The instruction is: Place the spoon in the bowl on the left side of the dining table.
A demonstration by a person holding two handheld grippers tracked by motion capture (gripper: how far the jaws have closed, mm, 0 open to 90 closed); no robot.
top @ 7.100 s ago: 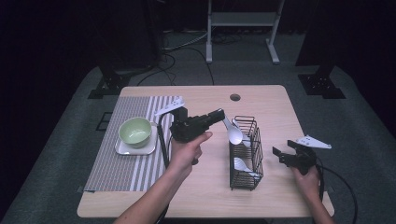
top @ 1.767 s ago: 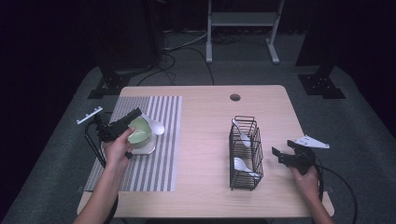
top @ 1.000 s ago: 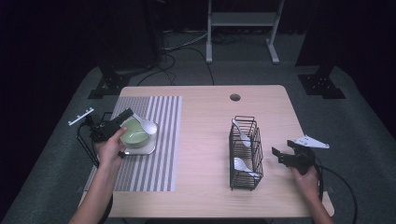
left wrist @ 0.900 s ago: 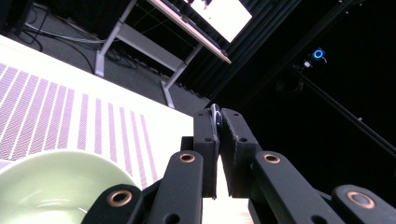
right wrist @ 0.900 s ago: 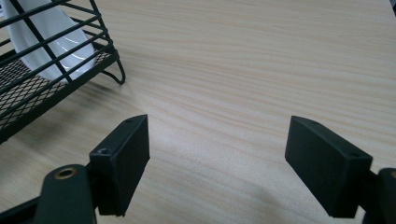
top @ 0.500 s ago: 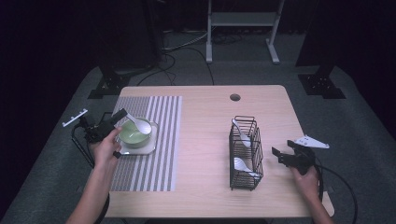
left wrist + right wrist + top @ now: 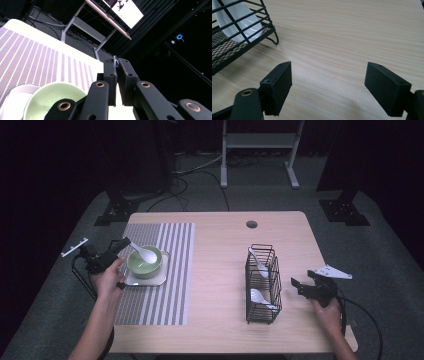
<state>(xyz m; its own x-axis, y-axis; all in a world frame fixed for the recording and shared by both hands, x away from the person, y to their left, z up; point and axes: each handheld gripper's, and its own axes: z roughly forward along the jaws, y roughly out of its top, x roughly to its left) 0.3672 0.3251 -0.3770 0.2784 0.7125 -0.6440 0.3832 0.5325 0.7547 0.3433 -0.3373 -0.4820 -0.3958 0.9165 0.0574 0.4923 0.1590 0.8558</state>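
Left gripper [image 7: 121,246] clenches a spoon [image 7: 143,253] handle — bowl [image 7: 144,262] just below; right gripper [image 7: 299,287] gapes wide beside the rack [image 7: 262,285].

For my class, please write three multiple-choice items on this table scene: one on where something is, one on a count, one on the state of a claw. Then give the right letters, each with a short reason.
1. Where does the green bowl sit?
A. inside the wire rack
B. on a small tray on the striped mat
C. on the floor

2. How many white spoons are in the wire rack?
A. none
B. two
C. five

3. How is the right claw?
A. open, holding nothing
B. shut on a spoon
C. shut on the rack

Answers:
1 B: the green bowl rests on the tray, which lies on the striped mat.
2 B: the high view shows two spoons in the wire rack.
3 A: in the right gripper view the right claw stands wide apart over bare table.
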